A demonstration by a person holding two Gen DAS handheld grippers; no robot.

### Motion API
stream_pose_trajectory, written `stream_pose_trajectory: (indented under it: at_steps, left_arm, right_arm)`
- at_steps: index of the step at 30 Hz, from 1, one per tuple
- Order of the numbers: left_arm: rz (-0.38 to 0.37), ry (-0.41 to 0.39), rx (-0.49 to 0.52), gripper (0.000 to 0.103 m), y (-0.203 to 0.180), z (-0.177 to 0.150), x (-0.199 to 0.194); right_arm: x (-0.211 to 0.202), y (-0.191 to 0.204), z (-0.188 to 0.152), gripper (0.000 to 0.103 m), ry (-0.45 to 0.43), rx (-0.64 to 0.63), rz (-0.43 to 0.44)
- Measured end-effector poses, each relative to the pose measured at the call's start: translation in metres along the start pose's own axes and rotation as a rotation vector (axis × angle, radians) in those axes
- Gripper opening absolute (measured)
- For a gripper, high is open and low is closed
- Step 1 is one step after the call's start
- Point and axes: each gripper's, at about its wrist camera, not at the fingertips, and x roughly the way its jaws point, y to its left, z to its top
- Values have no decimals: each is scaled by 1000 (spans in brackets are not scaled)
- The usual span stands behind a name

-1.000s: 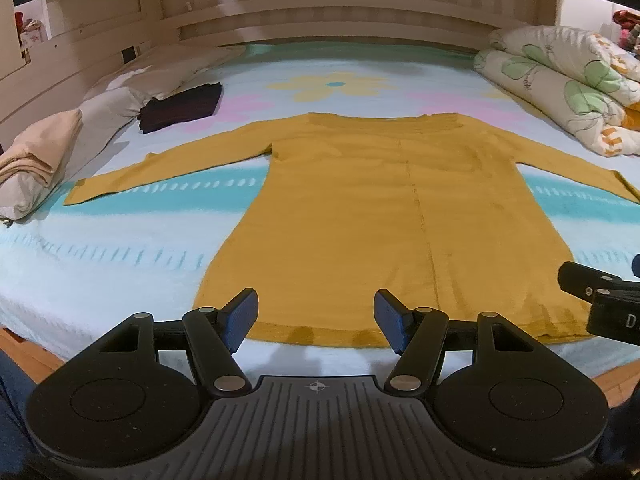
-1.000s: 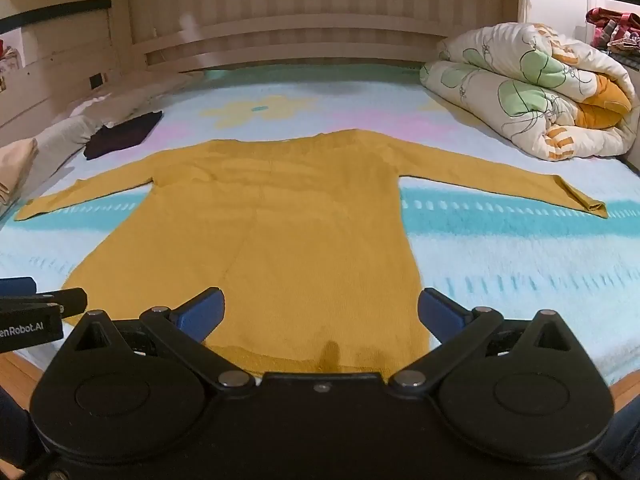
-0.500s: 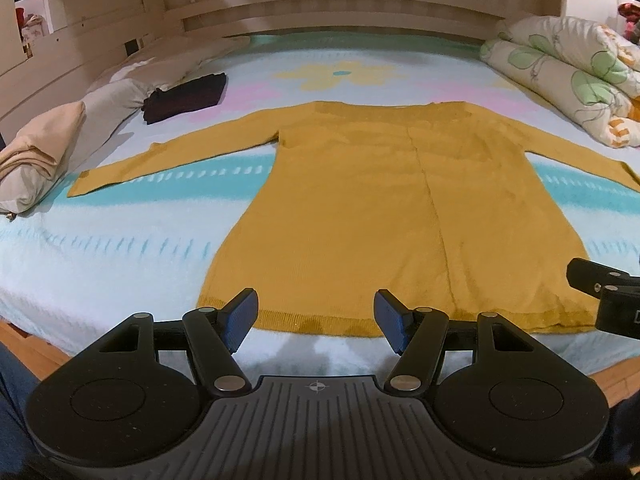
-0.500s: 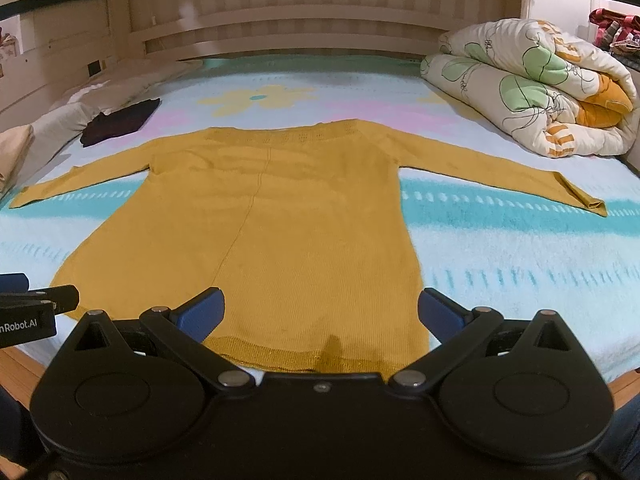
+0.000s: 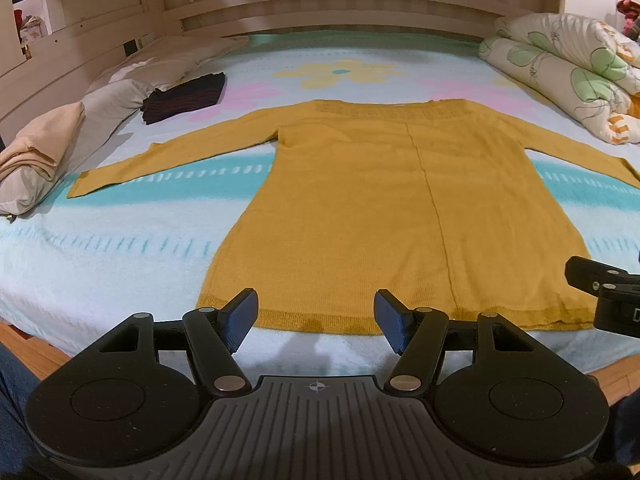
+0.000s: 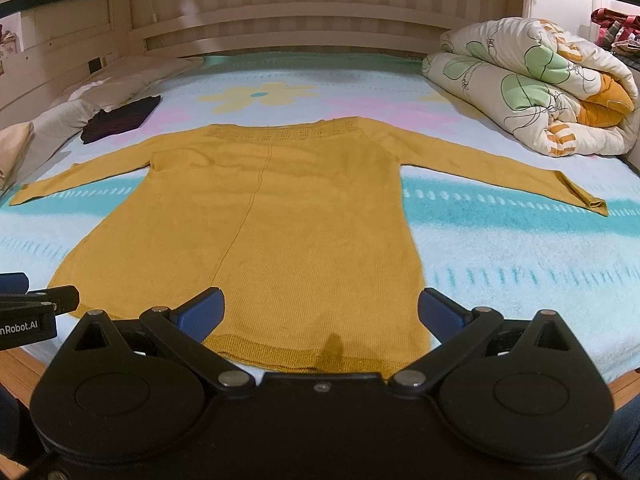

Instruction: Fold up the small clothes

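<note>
A mustard-yellow knit sweater (image 5: 384, 204) lies flat on a bed (image 5: 120, 248) covered with a pale blue, flower-patterned blanket. Its body is spread smooth, hem toward the near edge, neckline toward the far headboard. Both long sleeves stretch straight out, one to the left, one to the right. No fold has been made in it, so the folding is all still to do: sleeves and body.

The left gripper (image 5: 316, 316) hovers just above the near hem, left of the garment's centre seam, its two blue-padded fingers spread wide with nothing between them. The right gripper (image 6: 320, 314) hangs over the near right part of the hem, its fingers spread even wider, also empty. Neither appears to touch the cloth.

On the far left, a small dark folded garment (image 5: 186, 96) sits beside grey and beige pillows (image 5: 44, 148), perhaps one piece already finished. A rolled floral quilt (image 6: 532, 88) rests at the far right.
</note>
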Motion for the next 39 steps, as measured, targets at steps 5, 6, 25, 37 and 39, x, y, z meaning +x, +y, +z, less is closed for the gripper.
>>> stream_pose_trajectory:
  at_steps: [5, 6, 25, 37, 39]
  left_arm:
    - [-4, 6, 0, 63, 2, 0, 1]
    - [-5, 7, 0, 63, 2, 0, 2]
    - [-4, 30, 14, 63, -1, -1, 9]
    - [-12, 55, 14, 63, 0, -3, 16]
    - [-13, 59, 14, 63, 1, -3, 17]
  right_arm:
    - [1, 1, -1, 102, 0, -1, 1]
    - [1, 1, -1, 102, 1, -1, 1]
    - [4, 1, -1, 102, 15, -6, 4]
    - [7, 5, -2, 102, 15, -30, 2]
    - [7, 5, -2, 102, 17, -30, 2]
